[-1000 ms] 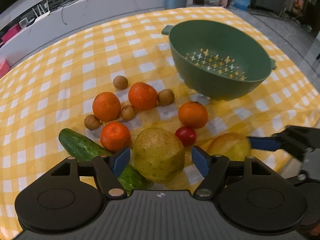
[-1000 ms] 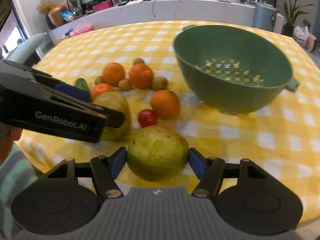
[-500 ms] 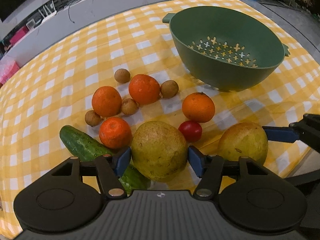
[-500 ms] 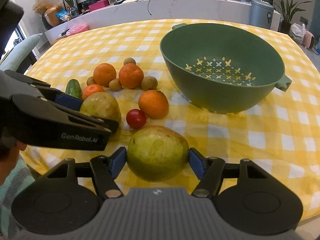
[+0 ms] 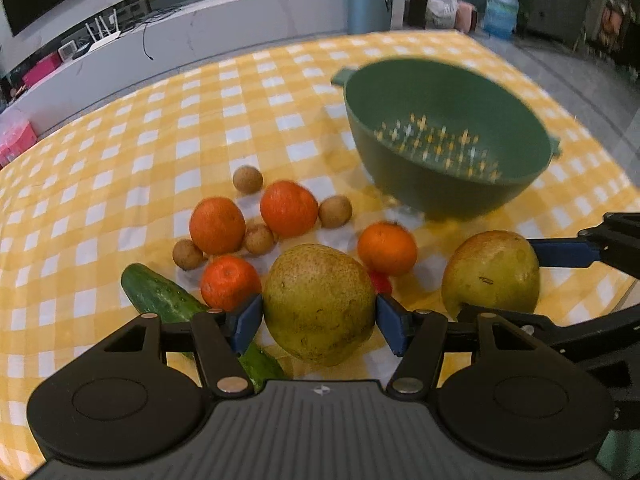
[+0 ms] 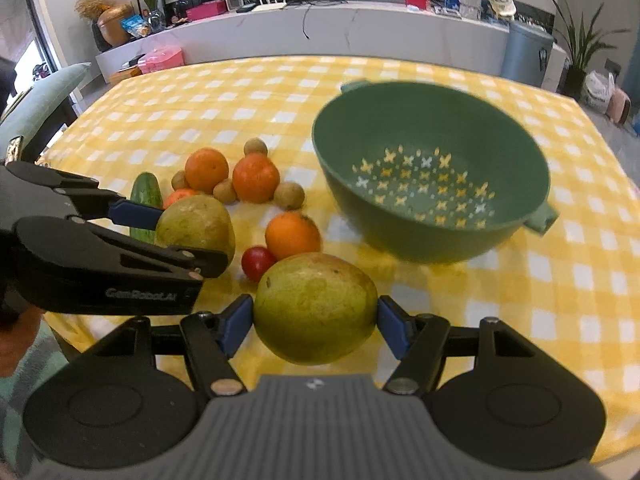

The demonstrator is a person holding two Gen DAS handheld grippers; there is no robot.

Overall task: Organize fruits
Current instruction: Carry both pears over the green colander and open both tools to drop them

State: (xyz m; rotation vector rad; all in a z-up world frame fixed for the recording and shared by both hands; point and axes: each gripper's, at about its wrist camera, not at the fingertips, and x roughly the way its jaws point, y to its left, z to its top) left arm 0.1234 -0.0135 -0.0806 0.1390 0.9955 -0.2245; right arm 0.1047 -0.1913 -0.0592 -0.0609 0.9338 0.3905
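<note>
My left gripper (image 5: 319, 322) is shut on a yellow-green pear (image 5: 320, 304), both blue pads pressed to its sides. My right gripper (image 6: 314, 326) is shut on a second pear (image 6: 316, 308), held just above the checked cloth. Each view shows the other gripper beside it: the right gripper (image 5: 498, 280) with its pear (image 5: 492, 276), and the left gripper (image 6: 188, 240) with its pear (image 6: 196, 224). The empty green colander (image 5: 444, 140) (image 6: 432, 172) stands beyond, to the right.
Several oranges (image 5: 288, 208), small brown longans (image 5: 335, 211), a cherry tomato (image 6: 258, 262) and a cucumber (image 5: 160, 296) lie on the yellow checked tablecloth (image 5: 160, 140) left of the colander. The table's near edge is close below the grippers. A person's sleeve (image 6: 24, 360) shows at lower left.
The left jaws closed from either side onto the pear. The right gripper rose a little with its pear, and both views tilted up slightly.
</note>
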